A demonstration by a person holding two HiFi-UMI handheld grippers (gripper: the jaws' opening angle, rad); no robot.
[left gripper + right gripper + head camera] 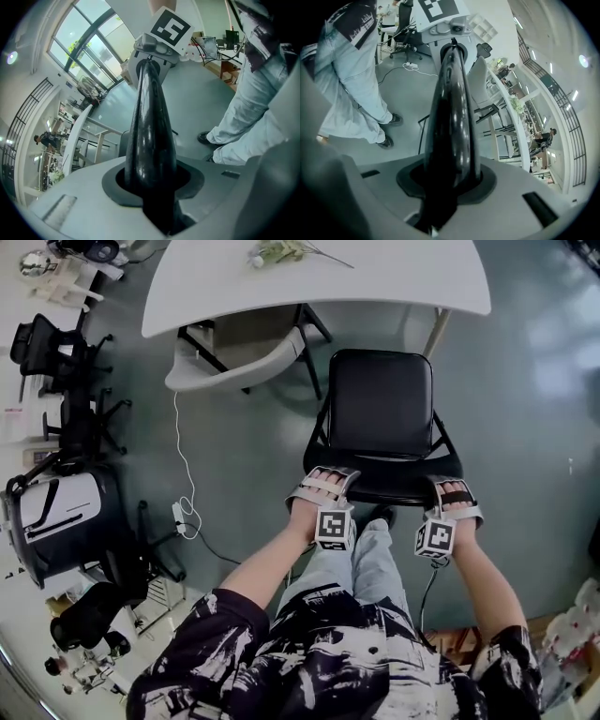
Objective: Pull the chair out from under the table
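Gripping back rail of one black chair (380, 404) with left gripper (322, 481) and right gripper (457, 495), both jaws narrow, clamped on it. Just clear of one table (375, 282), seat facing it, rail running left-right. One white chair (234, 364) underneath

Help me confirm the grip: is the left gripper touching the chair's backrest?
Touching. The left gripper view shows the left gripper clamped on the chair's black backrest, with no gap between them.
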